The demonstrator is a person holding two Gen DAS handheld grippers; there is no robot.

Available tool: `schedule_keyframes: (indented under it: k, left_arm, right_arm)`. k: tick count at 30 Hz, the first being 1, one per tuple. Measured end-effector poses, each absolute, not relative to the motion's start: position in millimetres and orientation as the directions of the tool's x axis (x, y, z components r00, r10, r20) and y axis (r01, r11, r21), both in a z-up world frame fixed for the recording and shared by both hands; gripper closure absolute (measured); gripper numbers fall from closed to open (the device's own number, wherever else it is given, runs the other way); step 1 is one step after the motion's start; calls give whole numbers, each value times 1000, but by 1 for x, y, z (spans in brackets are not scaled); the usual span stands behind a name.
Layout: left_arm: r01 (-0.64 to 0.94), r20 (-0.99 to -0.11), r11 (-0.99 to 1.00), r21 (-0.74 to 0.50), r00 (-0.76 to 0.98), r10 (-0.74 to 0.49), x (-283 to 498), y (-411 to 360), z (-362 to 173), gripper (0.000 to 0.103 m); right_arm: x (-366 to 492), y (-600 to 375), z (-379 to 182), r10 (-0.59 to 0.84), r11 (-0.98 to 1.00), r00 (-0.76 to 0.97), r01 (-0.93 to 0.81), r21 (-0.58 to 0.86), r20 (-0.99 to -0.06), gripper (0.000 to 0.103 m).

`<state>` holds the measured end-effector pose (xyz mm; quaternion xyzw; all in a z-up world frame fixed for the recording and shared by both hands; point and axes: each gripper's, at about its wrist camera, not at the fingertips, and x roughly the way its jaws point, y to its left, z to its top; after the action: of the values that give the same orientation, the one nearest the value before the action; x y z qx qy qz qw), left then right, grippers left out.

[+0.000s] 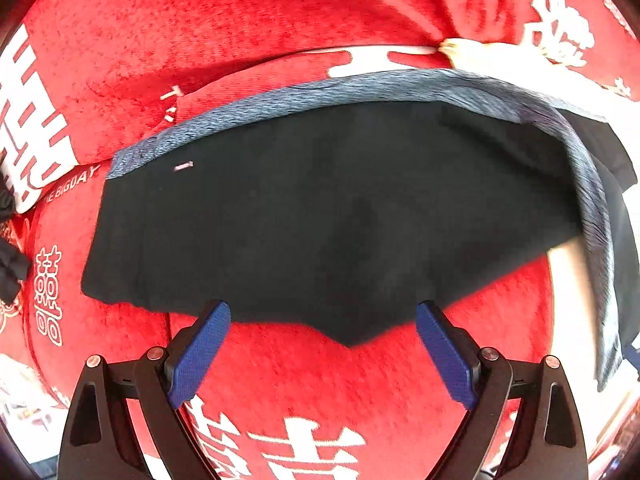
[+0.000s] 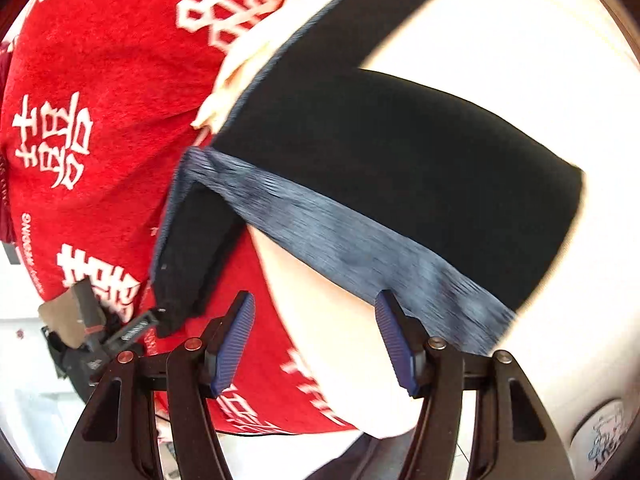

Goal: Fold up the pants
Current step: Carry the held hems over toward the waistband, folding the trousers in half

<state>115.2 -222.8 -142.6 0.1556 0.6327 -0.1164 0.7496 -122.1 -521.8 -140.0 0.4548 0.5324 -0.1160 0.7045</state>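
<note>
Black pants [image 1: 320, 216] with a blue-grey waistband [image 1: 280, 100] lie spread on a red cloth with white characters [image 1: 200, 20]. My left gripper [image 1: 323, 312] is open, its blue pads at the pants' near edge, one on each side of a pointed bit of fabric. In the right wrist view the pants [image 2: 400, 160] lie partly on a white surface [image 2: 520, 40], and the waistband [image 2: 340, 248] runs slantwise just ahead of my right gripper [image 2: 316, 300]. That gripper is open, holding nothing.
The red cloth [image 2: 100, 80] covers the left of the right wrist view. A cream fabric piece [image 2: 240, 68] lies between the cloth and the pants. The other gripper's body [image 2: 92, 336] shows at the lower left. Dark fabric bits [image 1: 8, 264] sit at the far left.
</note>
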Motion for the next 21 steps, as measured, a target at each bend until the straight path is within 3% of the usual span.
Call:
schedule_keyframes:
  k: [4, 13, 21]
  left_arm:
    - [390, -987, 920, 47, 159, -17, 104, -232, -137, 8]
    - [461, -980, 873, -161, 32, -197, 68, -312, -146, 8]
    - [485, -941, 809, -332, -119, -315, 53, -399, -176, 8]
  right_arm:
    - [-159, -527, -144, 288, 504, 414, 701, 505, -863, 36]
    - [-210, -563, -166, 261, 478, 385, 745, 465, -885, 36]
    - [-207, -589, -197, 447, 384, 501, 641, 665, -741, 36]
